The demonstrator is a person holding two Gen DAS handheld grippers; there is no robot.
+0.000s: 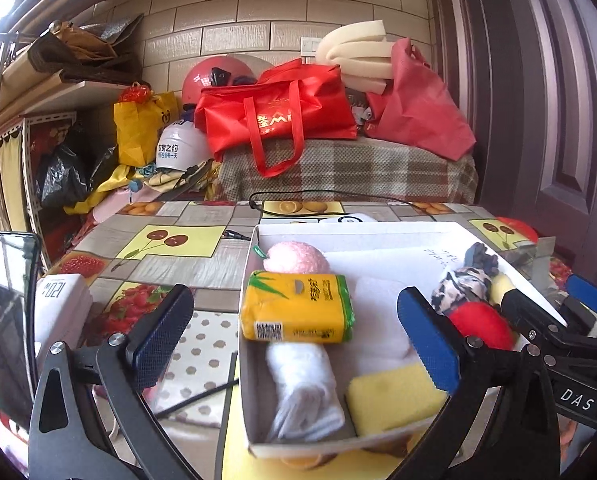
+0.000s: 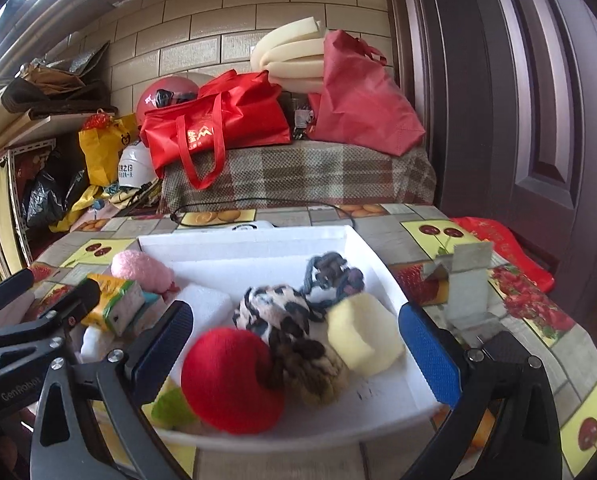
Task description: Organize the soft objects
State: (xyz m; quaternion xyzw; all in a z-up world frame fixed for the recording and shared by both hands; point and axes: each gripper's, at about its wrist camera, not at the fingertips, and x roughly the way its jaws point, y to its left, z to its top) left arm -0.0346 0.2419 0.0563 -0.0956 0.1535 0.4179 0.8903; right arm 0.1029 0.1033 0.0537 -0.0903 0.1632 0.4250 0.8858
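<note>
A white box (image 1: 378,229) (image 2: 258,236) on the patterned table holds the soft things. In the left wrist view it contains a yellow tissue pack (image 1: 298,307), a pink puff (image 1: 296,257), a rolled white towel (image 1: 304,390), a yellow sponge (image 1: 394,398) and a red ball (image 1: 483,325). The right wrist view shows the red ball (image 2: 230,380), a spotted plush (image 2: 286,332), a blue-grey yarn knot (image 2: 332,270) and a pale yellow foam block (image 2: 362,334). My left gripper (image 1: 294,340) stands open over the box's near left end, nothing between its pads. My right gripper (image 2: 296,354) is open too, its pads apart from the red ball and plush.
A black cable (image 1: 318,196) runs along the table's far edge. A phone (image 1: 12,320) and a white pack (image 1: 60,312) stand at the left. A small grey cardboard piece (image 2: 468,284) sits right of the box. Red bags (image 1: 274,116) lie on a plaid-covered surface behind; a door (image 2: 538,120) stands right.
</note>
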